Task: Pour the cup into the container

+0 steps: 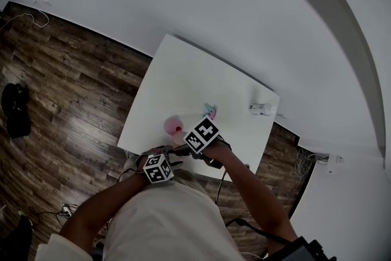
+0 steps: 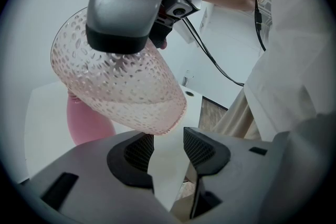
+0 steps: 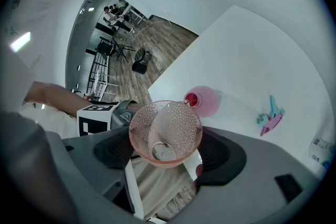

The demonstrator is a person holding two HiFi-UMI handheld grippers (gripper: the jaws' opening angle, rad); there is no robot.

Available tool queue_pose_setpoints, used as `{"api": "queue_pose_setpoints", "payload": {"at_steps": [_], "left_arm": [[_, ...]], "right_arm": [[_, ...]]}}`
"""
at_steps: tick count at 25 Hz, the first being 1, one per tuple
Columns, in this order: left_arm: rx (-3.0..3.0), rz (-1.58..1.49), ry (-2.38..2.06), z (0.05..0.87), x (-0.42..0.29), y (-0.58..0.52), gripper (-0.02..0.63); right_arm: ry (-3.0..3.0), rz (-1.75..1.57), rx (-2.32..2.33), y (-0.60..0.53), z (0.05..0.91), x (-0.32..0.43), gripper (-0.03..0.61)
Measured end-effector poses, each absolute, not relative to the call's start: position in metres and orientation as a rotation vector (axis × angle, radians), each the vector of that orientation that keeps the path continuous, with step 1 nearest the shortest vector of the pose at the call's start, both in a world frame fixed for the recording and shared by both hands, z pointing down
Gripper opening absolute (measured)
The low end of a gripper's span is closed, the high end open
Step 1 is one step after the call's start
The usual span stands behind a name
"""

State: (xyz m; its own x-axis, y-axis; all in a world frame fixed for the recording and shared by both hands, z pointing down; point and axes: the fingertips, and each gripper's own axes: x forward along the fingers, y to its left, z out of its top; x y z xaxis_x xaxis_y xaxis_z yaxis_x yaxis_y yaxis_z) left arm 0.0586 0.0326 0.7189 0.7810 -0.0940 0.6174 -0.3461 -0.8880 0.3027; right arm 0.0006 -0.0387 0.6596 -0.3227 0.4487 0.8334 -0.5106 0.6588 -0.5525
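Note:
A clear pink dimpled cup (image 3: 165, 132) sits between the jaws of my right gripper (image 3: 167, 140), which is shut on it. In the left gripper view the cup (image 2: 123, 86) hangs tilted, its base toward the camera and just above my left gripper (image 2: 168, 150). That gripper is open with nothing between its fingers. The pink container (image 3: 206, 100), with a narrow red mouth, stands on the white table (image 1: 195, 79) just beyond the cup. It shows behind the cup in the left gripper view too, as a pink container (image 2: 84, 124). From the head both grippers hover over the table's near edge by the container (image 1: 171, 126).
A small teal and pink item (image 1: 211, 110) lies on the table right of the container. A white object (image 1: 261, 109) sits at the table's right edge. Wood floor (image 1: 67, 82) surrounds the table; a wall runs behind it. Cables trail from the grippers.

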Motion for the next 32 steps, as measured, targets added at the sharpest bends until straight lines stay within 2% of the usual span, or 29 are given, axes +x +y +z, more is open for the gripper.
{"api": "queue_pose_setpoints", "payload": {"at_steps": [32], "left_arm": [[2.576,0.838,-0.343,0.7156,0.0611,0.0267,0.183]], "right_arm": [[-1.608,0.968,0.023,-0.0443,0.6589,0.0006,0.376]]}}
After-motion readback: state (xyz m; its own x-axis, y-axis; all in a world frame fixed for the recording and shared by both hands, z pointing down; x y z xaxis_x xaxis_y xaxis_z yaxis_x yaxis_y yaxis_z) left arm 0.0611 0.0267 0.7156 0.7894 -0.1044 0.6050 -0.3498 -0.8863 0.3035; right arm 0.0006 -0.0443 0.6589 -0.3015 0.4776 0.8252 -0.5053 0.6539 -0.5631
